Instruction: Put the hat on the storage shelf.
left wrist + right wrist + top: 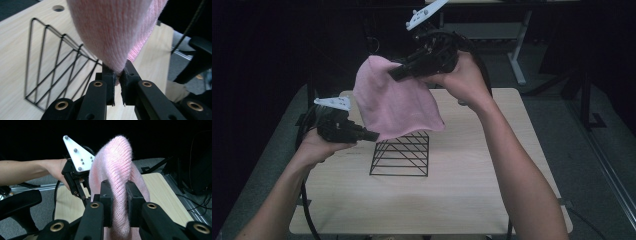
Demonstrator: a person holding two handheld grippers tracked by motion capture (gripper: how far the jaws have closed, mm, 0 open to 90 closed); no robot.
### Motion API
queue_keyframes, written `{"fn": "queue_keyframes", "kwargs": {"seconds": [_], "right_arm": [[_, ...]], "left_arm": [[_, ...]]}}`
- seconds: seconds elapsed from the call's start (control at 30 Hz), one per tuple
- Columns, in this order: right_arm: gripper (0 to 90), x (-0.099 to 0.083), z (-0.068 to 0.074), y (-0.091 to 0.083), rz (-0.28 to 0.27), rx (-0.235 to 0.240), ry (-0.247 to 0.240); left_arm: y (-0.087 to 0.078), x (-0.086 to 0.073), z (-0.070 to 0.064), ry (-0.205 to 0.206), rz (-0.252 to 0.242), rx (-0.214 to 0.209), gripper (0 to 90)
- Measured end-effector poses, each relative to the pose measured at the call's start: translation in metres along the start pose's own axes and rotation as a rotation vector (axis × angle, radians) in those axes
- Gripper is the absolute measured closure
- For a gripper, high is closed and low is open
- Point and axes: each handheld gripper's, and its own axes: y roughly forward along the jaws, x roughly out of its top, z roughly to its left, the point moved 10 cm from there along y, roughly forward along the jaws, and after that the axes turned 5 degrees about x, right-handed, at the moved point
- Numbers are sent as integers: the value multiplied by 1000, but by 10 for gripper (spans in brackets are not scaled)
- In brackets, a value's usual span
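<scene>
No brand, label or readable writing is visible on any object. On the light wooden worktop (462, 190) stands a black wire rack (401, 155), an open frame of thin rods with slanted dividers; in the left gripper view the same rack (53, 67) is near a round hole in the worktop surface. Around the worktop the floor is grey and the background is dark, with the leg of another table further behind and part of a black chair in the right gripper view. The pink knitted cloth (394, 100) hangs in the air above the rack, held between both grippers, and its lower edge covers the top of the rack in the high view. The left gripper (371, 135) pinches the lower corner of the cloth, its jaws pressed together on a thin fold of it. The right gripper (396, 73), raised higher and further from the person, clamps a thicker bunch of the cloth between its jaws. The cloth is soft and fuzzy, with fine ribbed knitting, and it drapes in a loose fold between the two grips.
</scene>
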Motion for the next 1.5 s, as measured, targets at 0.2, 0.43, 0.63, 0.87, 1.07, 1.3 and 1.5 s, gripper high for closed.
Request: {"fn": "queue_keyframes", "kwargs": {"seconds": [0.2,0.43,0.63,0.87,1.07,1.3,1.5], "right_arm": [[784,-9,-10,9,-3,6,33],[784,-25,-25,20,-3,15,62],[784,-41,-34,28,-1,27,99],[783,-54,-39,24,-14,28,113],[783,-63,-44,14,-31,18,131],[781,-69,-43,14,-46,28,131],[777,-73,-37,22,-47,54,120]], "left_arm": [[-1,-10,7,-2,25,30,834],[3,-23,13,-28,55,33,834],[15,-30,18,-5,96,64,833],[26,-29,19,7,112,86,833],[32,-23,19,8,97,91,832],[36,-26,17,18,118,103,832],[33,-38,21,11,121,114,832]]}}
